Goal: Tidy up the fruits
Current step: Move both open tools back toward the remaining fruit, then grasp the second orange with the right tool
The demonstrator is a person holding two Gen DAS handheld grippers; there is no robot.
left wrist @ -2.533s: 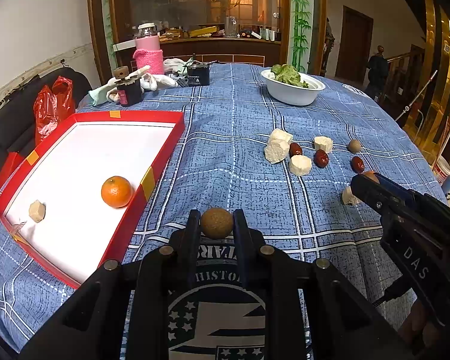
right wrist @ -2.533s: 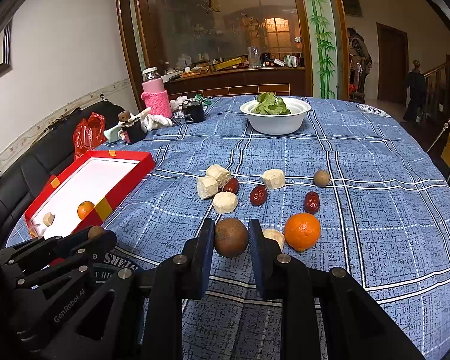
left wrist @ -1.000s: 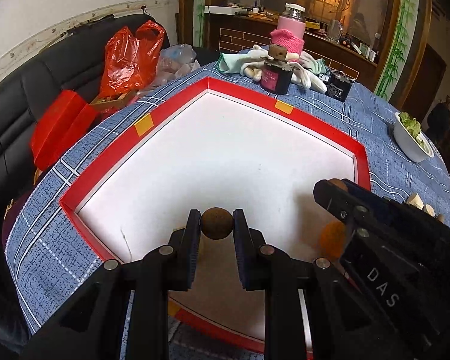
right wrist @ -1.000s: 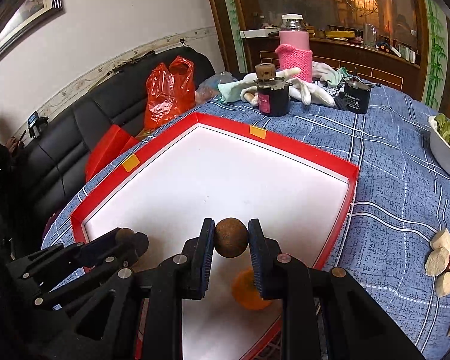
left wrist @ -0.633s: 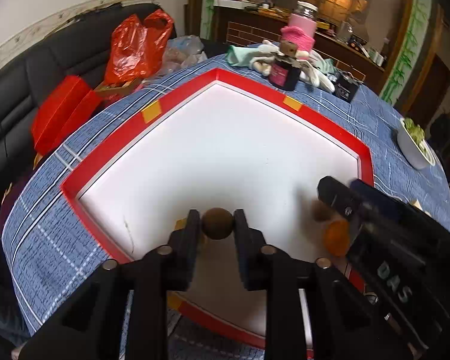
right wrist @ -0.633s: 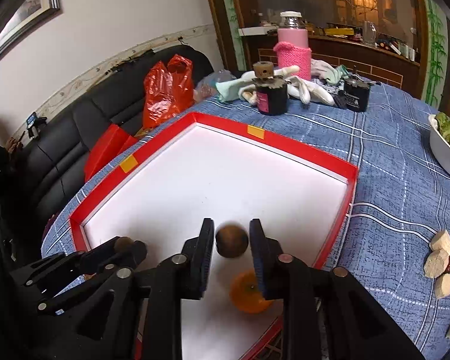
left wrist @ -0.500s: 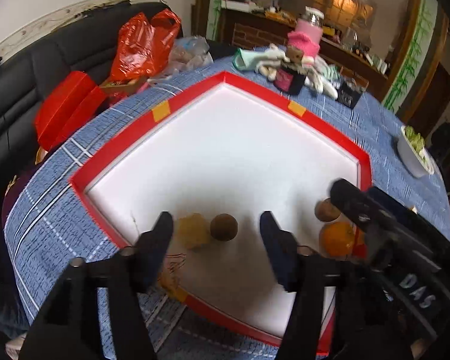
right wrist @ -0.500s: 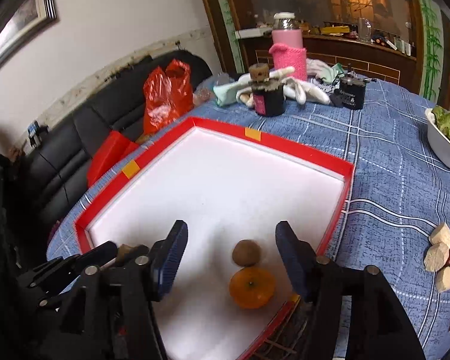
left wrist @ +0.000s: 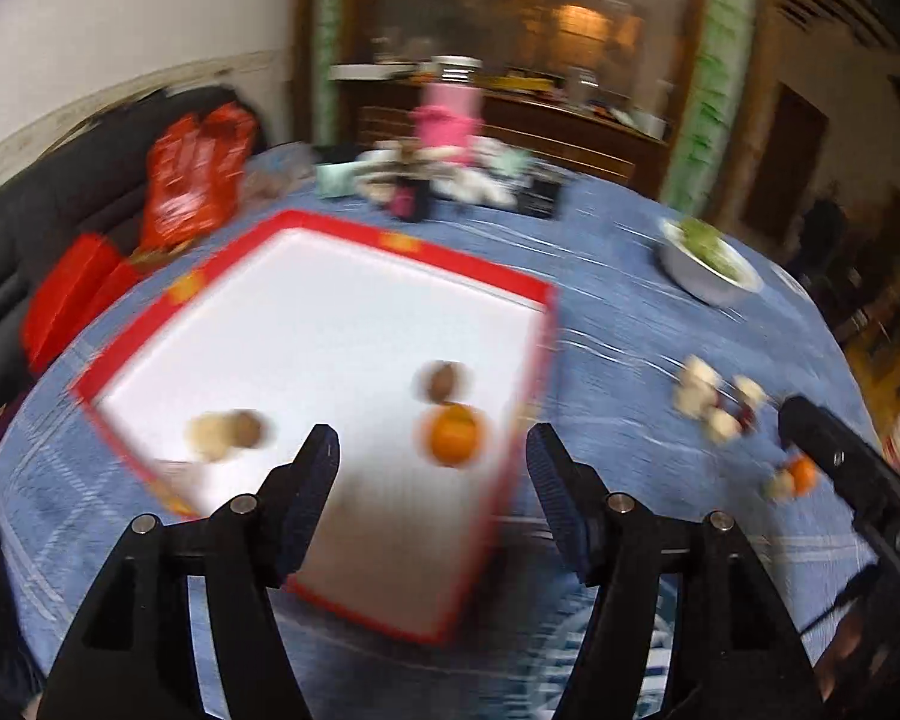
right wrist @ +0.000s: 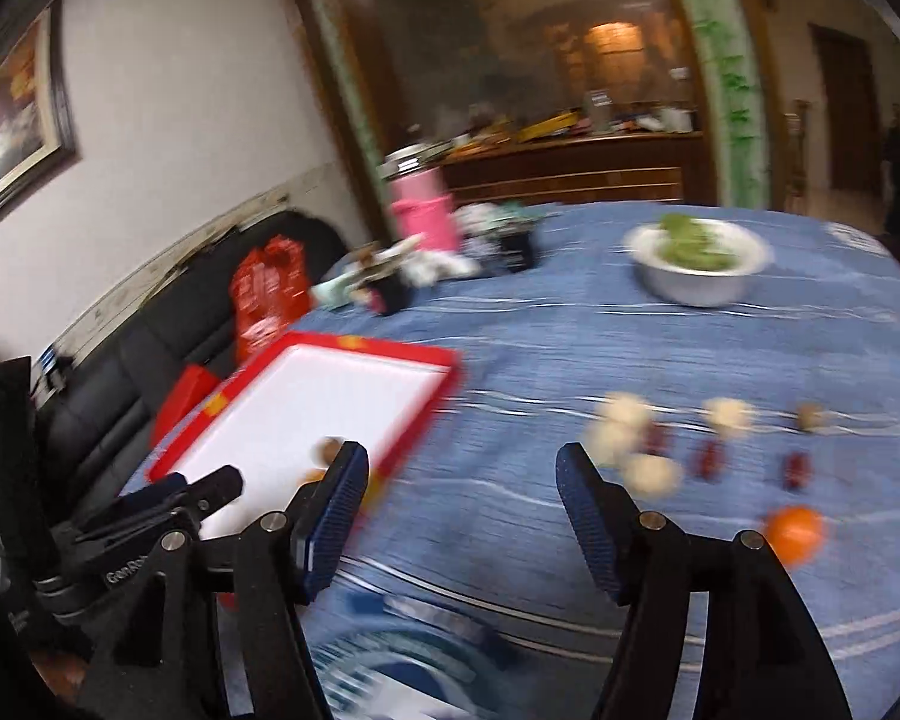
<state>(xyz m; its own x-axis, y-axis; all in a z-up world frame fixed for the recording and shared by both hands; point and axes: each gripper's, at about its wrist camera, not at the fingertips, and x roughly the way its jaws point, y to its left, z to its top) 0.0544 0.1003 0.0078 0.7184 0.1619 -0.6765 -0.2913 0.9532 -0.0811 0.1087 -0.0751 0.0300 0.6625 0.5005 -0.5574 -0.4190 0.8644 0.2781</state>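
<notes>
Two small round brown fruits [left wrist: 444, 381] [left wrist: 247, 429] and a round orange tangerine [left wrist: 452, 435] lay inside the shallow red-rimmed white tray [left wrist: 459, 261]. Left gripper [left wrist: 432, 468] and right gripper [right wrist: 461, 483] were empty, jaws opening, above the blue checked tablecloth [right wrist: 570, 336].

White wall [right wrist: 198, 138], black sofa [right wrist: 150, 336], wooden sideboard [right wrist: 570, 168], dim warm light.
</notes>
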